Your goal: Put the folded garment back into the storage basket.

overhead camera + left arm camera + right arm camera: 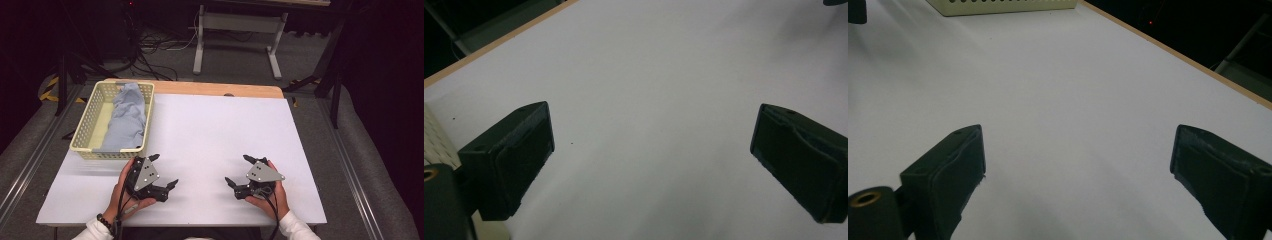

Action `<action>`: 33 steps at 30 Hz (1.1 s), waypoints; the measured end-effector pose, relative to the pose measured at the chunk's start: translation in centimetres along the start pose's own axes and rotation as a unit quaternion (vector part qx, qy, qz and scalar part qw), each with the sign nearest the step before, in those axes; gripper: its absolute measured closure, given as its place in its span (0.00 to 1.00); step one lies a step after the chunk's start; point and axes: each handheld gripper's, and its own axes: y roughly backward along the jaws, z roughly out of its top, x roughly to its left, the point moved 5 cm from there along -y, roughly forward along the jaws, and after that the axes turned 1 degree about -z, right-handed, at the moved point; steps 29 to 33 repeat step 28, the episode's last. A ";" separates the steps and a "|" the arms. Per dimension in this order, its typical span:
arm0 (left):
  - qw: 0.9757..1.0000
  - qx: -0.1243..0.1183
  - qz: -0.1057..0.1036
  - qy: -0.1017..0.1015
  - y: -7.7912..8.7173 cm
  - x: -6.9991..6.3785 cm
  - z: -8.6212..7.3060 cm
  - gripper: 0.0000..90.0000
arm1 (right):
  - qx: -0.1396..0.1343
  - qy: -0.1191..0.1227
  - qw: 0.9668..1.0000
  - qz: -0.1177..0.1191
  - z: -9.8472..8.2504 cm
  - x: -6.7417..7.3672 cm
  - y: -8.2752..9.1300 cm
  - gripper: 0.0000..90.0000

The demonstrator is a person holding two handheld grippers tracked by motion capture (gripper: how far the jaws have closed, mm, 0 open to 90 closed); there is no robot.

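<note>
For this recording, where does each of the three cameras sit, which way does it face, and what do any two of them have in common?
High view: above the near edge, looking forward and down on the white table, the cream perforated plastic basket holding pale blue cloth, both hands, the left gripper and the right gripper.
Left gripper view: rides the left gripper, facing across bare tabletop between open jaws.
Right gripper view: rides the right gripper, facing the basket.
The high and right gripper views share the basket.

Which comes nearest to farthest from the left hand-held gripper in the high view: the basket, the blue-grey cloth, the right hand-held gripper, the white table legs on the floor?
1. Basket, just up-left of the left hand-held gripper.
2. Blue-grey cloth, lying inside the basket.
3. Right hand-held gripper, across the table to the right.
4. White table legs, on the floor beyond the far edge.
</note>
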 end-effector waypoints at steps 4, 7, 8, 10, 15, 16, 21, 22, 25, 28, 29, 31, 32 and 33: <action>1.000 0.001 -0.001 -0.001 0.0 0.0 0.0 0.05 | 0.001 0.002 1.000 -0.002 0.0 0.0 0.0 0.09; 1.000 0.002 0.000 0.000 -0.1 0.0 -0.1 0.05 | 0.003 0.002 1.000 -0.002 0.0 -0.1 0.0 0.09; 1.000 0.002 0.003 0.000 -0.2 0.0 -0.1 0.05 | 0.003 0.003 1.000 -0.003 0.0 -0.1 0.0 0.09; 1.000 -0.001 0.002 0.004 -0.3 0.0 0.0 0.05 | 0.006 0.001 1.000 -0.003 -0.1 -0.1 0.0 0.10; 1.000 -0.003 0.004 0.000 -0.2 0.0 0.2 0.05 | 0.013 -0.003 1.000 -0.001 -0.2 -0.2 -0.1 0.10; 1.000 -0.004 0.005 0.001 -0.2 0.1 0.2 0.05 | 0.013 -0.003 1.000 -0.001 -0.2 -0.2 -0.1 0.10; 1.000 -0.006 0.005 0.003 -0.1 0.2 0.2 0.05 | 0.015 -0.001 1.000 -0.004 -0.2 -0.1 -0.1 0.10; 1.000 -0.007 0.005 0.003 -0.1 0.2 0.2 0.05 | 0.016 0.000 1.000 -0.004 -0.2 -0.1 -0.1 0.10; 1.000 -0.007 0.004 0.002 -0.1 0.2 0.2 0.05 | 0.015 -0.001 1.000 -0.005 -0.2 -0.2 -0.1 0.10; 1.000 -0.006 0.004 0.001 -0.1 0.2 0.3 0.05 | 0.016 -0.002 1.000 -0.006 -0.2 -0.2 -0.1 0.10; 1.000 -0.006 0.004 0.001 -0.1 0.2 0.3 0.05 | 0.016 -0.002 1.000 -0.006 -0.2 -0.2 -0.1 0.10; 1.000 -0.006 0.004 0.001 -0.1 0.2 0.3 0.05 | 0.016 -0.002 1.000 -0.006 -0.2 -0.2 -0.1 0.10; 1.000 -0.006 0.004 0.001 -0.1 0.2 0.3 0.05 | 0.016 -0.002 1.000 -0.006 -0.2 -0.2 -0.1 0.10; 1.000 -0.006 0.004 0.001 -0.1 0.2 0.3 0.05 | 0.016 -0.002 1.000 -0.006 -0.2 -0.2 -0.1 0.10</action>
